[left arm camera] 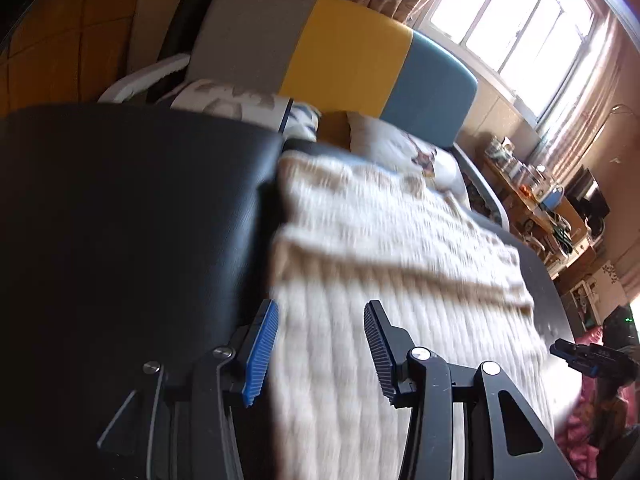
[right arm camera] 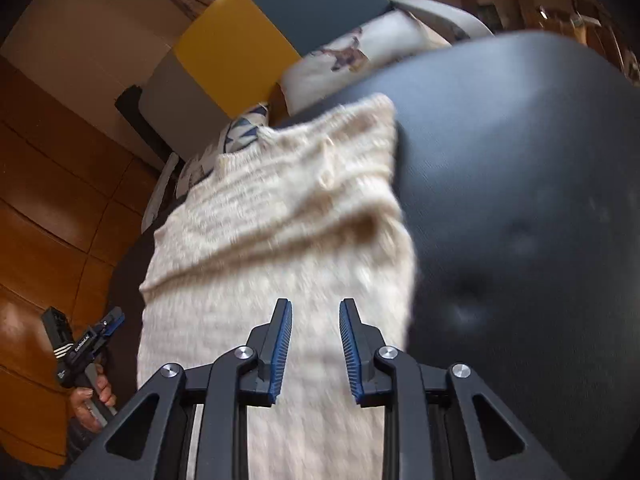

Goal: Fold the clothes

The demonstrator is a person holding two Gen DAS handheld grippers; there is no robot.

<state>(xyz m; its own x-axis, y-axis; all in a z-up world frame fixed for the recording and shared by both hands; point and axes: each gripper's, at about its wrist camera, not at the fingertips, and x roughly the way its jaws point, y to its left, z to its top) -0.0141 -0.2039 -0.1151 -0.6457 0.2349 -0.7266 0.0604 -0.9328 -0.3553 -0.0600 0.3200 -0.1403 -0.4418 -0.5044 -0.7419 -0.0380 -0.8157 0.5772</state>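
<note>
A cream knitted sweater (left arm camera: 384, 248) lies folded over itself on a black padded surface (left arm camera: 132, 220); one fold ridge runs across its middle. My left gripper (left arm camera: 320, 346) hovers over the sweater's near edge, open, with nothing pinched between its blue pads. In the right wrist view the same sweater (right arm camera: 280, 220) stretches away from me on the black surface (right arm camera: 520, 200). My right gripper (right arm camera: 316, 346) is above its near end, jaws slightly apart, with no cloth between the pads. Each gripper shows in the other's view: the right gripper (left arm camera: 576, 354) and the left gripper (right arm camera: 102, 330), held by a hand (right arm camera: 90, 398).
Behind the surface stands a bed with a grey, yellow and blue headboard (left arm camera: 344, 56) and printed pillows (left arm camera: 400, 148). A cluttered desk (left arm camera: 536, 196) sits under a bright window (left arm camera: 516, 20). Wooden cabinet panels (right arm camera: 52, 200) stand on the left of the right wrist view.
</note>
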